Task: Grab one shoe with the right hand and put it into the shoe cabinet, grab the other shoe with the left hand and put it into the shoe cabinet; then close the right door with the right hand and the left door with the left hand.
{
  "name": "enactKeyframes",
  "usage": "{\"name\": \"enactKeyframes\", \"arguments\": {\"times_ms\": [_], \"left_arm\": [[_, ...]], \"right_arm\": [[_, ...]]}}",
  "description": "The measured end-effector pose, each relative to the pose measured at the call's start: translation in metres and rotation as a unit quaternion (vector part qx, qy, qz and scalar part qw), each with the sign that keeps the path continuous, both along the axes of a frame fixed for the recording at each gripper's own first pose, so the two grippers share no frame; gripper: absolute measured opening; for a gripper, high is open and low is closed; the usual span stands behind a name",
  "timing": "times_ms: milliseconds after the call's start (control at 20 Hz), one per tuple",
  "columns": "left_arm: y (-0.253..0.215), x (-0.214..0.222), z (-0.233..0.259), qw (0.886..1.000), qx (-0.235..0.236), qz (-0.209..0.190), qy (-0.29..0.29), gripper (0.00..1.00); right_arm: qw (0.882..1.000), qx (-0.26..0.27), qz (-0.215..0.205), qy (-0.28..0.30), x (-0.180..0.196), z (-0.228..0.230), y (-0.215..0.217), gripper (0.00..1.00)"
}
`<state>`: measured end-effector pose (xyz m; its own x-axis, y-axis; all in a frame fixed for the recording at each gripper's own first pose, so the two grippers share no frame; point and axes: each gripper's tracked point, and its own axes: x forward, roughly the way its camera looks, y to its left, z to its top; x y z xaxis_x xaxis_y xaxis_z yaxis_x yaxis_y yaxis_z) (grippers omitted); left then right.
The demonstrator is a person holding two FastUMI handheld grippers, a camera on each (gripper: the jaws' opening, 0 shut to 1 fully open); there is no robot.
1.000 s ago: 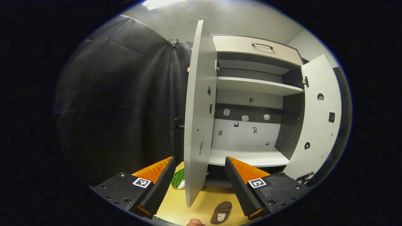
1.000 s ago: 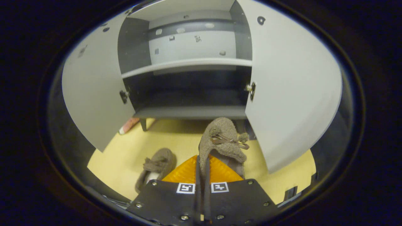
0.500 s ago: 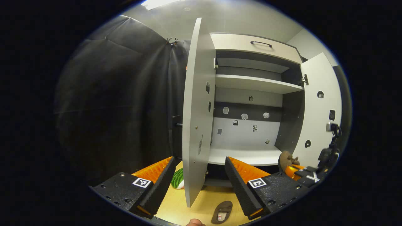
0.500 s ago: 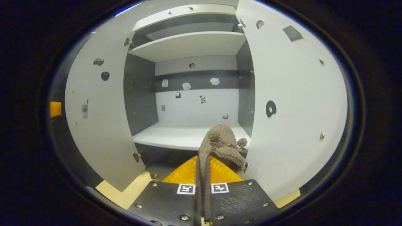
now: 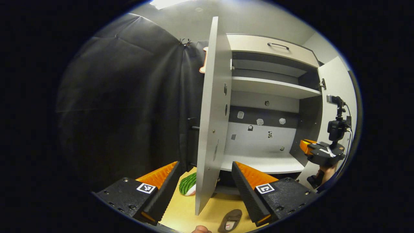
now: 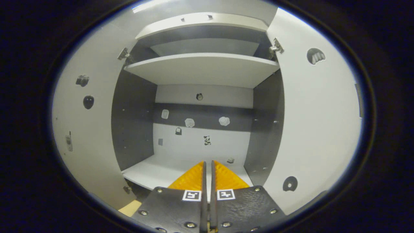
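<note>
Cabinet fills the background: right tool is now closed empty, its shoe gone, likely dropped. Left tool open; second shoe waits on the floor.

We see a black cloth wall hanging in folds on the left, with a pale grey ceiling above it and a bright ceiling light at the top edge. Below lies a yellow floor. A green striped ball rests on the floor near the cloth. To the right stands a plain grey room wall.
</note>
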<state>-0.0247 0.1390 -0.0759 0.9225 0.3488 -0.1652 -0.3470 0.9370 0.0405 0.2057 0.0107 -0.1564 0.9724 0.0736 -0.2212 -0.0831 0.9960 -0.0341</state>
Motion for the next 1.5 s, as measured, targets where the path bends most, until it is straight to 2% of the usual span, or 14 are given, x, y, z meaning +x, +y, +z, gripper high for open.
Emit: {"name": "enactKeyframes", "arguments": {"times_ms": [50,100,150,400,500,550,750,1050,1400,1500], "left_arm": [[0.004,-0.002,0.000,1.000,0.004,0.005,-0.003,0.96],[0.007,-0.002,0.002,1.000,0.008,0.010,-0.004,0.93],[0.009,-0.002,0.001,1.000,0.010,0.014,-0.004,0.96],[0.008,-0.003,-0.002,1.000,0.007,0.017,0.000,0.96],[0.006,-0.004,-0.004,1.000,0.007,0.016,0.001,0.96],[0.005,-0.005,-0.004,1.000,0.008,0.014,0.001,0.93],[0.001,-0.009,-0.005,1.000,0.012,0.012,0.004,0.93],[-0.002,-0.013,-0.010,1.000,0.017,0.008,0.013,0.96],[0.010,-0.020,-0.015,0.999,0.031,0.025,0.027,0.96],[0.014,-0.021,-0.016,0.999,0.032,0.030,0.032,0.93]], "right_arm": [[1.000,0.007,0.003,0.009,0.000,-0.007,0.002,0.04],[1.000,0.012,0.003,0.013,0.001,-0.011,0.001,0.04],[1.000,0.013,0.006,0.015,0.001,-0.013,0.003,0.04],[0.999,0.003,0.027,0.038,-0.022,-0.037,0.011,0.04],[0.997,-0.003,0.037,0.067,-0.044,-0.068,0.011,0.04],[0.996,-0.005,0.037,0.084,-0.057,-0.088,0.009,0.04],[0.988,-0.007,0.031,0.150,-0.107,-0.160,-0.002,0.04],[0.970,0.011,0.011,0.242,-0.159,-0.254,-0.007,0.04],[0.945,0.019,0.000,0.326,-0.190,-0.347,0.000,0.04],[0.936,0.017,-0.004,0.352,-0.199,-0.373,0.002,0.14]]}}
